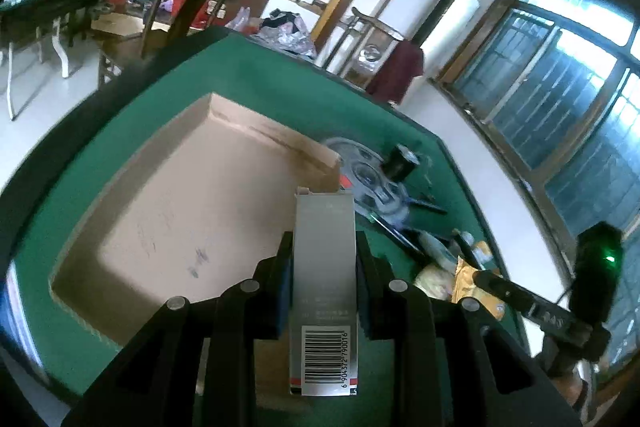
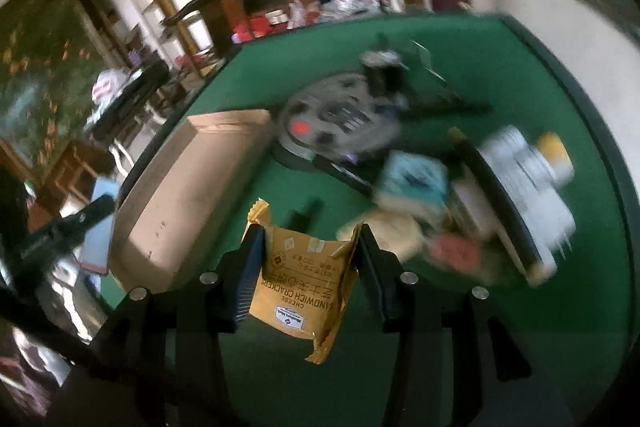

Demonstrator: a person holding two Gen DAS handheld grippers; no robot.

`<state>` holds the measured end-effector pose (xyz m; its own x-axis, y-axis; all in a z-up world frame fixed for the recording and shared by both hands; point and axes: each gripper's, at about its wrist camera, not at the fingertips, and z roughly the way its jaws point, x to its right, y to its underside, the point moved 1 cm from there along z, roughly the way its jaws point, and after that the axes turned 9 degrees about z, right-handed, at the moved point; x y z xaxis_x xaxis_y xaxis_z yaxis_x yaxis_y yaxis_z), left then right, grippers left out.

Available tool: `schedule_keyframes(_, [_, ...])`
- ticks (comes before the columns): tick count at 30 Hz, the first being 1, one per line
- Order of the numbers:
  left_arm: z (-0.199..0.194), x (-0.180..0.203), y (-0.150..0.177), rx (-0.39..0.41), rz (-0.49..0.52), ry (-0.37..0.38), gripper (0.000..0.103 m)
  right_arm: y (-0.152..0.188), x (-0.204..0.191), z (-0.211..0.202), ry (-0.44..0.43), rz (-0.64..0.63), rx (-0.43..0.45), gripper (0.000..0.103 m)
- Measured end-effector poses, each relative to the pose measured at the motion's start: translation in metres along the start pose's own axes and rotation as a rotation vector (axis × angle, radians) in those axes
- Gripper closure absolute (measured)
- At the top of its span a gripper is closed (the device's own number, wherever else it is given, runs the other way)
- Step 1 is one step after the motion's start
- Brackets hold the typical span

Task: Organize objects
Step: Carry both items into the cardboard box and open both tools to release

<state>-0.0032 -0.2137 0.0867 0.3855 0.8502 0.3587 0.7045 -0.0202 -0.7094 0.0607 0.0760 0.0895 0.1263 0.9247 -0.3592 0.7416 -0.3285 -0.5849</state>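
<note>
Left gripper (image 1: 323, 259) clamped on slim grey cardboard carton (image 1: 324, 291): light, stiff, crushable; mid-length hold suits. Right gripper (image 2: 308, 247) clamped on yellow crinkly cracker packet (image 2: 304, 291): soft, slippery, contents fragile.

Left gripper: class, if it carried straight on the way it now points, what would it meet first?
Probably the cardboard tray. The left gripper, clamped on a grey box, points down over the tray's open floor near its right wall; depth is hard to judge.
</note>
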Motion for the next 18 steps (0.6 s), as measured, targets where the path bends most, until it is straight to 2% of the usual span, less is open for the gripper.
schedule_keyframes(2, [0.015, -0.009, -0.018, -0.009, -0.002, -0.018, 0.080, -0.003, -0.028, 0.020, -0.017, -0.064, -0.015, 0.059])
schedule_keyframes(6, [0.039, -0.031, -0.033, -0.054, -0.037, -0.040, 0.080, 0.000, -0.074, 0.058, -0.063, -0.118, -0.071, 0.059])
schedule_keyframes(11, [0.035, -0.043, -0.034, -0.045, -0.030, -0.024, 0.080, -0.007, -0.081, 0.067, -0.082, -0.062, -0.093, 0.059])
schedule_keyframes(15, [0.021, -0.044, -0.055, -0.026, -0.021, 0.006, 0.080, -0.048, -0.085, 0.048, -0.134, 0.008, -0.065, 0.059])
schedule_keyframes(18, [0.009, -0.040, -0.087, -0.004, 0.006, -0.001, 0.080, -0.109, -0.108, 0.032, -0.188, 0.051, -0.028, 0.059])
